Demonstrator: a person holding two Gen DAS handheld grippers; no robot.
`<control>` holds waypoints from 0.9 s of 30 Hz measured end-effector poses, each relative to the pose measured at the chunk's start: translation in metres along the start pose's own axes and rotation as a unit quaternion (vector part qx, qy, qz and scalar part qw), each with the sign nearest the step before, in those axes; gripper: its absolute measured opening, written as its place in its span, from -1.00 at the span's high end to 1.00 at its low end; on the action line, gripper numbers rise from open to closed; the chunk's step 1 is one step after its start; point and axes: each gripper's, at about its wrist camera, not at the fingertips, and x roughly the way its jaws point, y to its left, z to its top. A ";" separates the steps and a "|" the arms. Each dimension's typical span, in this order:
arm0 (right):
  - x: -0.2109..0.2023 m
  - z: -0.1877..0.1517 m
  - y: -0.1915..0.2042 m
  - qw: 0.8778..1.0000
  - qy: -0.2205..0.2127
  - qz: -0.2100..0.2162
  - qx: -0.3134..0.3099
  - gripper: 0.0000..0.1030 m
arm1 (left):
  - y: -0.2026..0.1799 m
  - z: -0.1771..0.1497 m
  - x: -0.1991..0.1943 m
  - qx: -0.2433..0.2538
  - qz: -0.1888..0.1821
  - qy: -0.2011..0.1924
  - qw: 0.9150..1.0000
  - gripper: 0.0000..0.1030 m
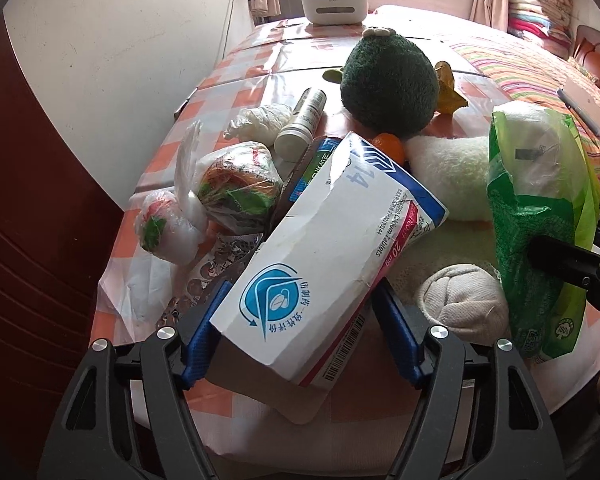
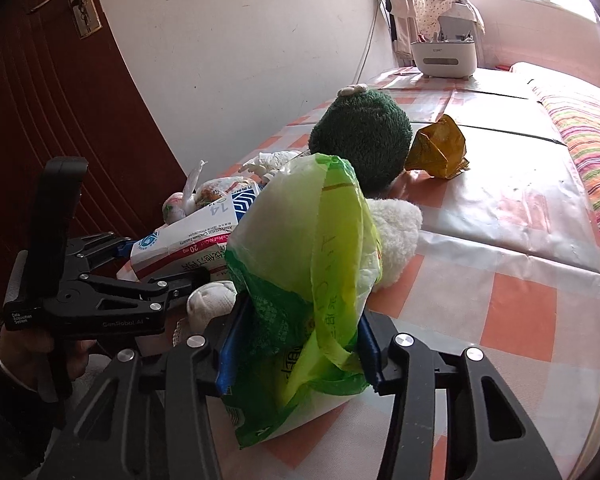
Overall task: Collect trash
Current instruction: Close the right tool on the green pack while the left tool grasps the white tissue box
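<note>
My left gripper (image 1: 300,320) is shut on a crumpled white and blue medicine box (image 1: 324,248), held tilted above the checked table; the box shows in the right wrist view (image 2: 188,236) too. My right gripper (image 2: 296,340) is shut on a green plastic bag (image 2: 304,272), which stands upright at the right of the left wrist view (image 1: 540,216). On the table lie knotted plastic bags (image 1: 236,184), a crumpled white tissue (image 1: 260,120), a white bottle (image 1: 302,122) and a yellow wrapper (image 2: 438,148).
A green and white plush toy (image 1: 388,84) lies in the middle of the orange checked tablecloth (image 2: 500,264). A white container (image 1: 334,6) stands at the far end. A wall and dark red door (image 2: 40,120) are on the left, a striped bed (image 1: 540,72) on the right.
</note>
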 end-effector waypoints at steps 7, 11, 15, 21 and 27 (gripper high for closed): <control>-0.030 0.001 -0.006 0.998 -0.056 -0.027 0.003 0.15 | 0.000 0.001 -0.010 -0.030 0.019 -0.029 0.999 0.06; -0.039 -0.003 -0.009 0.997 -0.068 -0.039 0.005 0.15 | -0.001 0.001 -0.016 -0.047 0.030 -0.048 0.997 0.14; -0.045 -0.005 -0.015 0.996 -0.076 -0.045 0.012 0.15 | -0.001 0.002 -0.026 -0.066 0.031 -0.068 0.995 0.17; -0.058 -0.007 -0.022 0.994 -0.095 -0.058 0.018 0.15 | -0.015 0.001 -0.043 -0.070 0.024 -0.093 0.993 0.17; -0.073 -0.012 -0.030 0.990 -0.114 -0.079 0.018 0.15 | -0.039 0.002 -0.059 -0.059 0.009 -0.114 0.992 0.17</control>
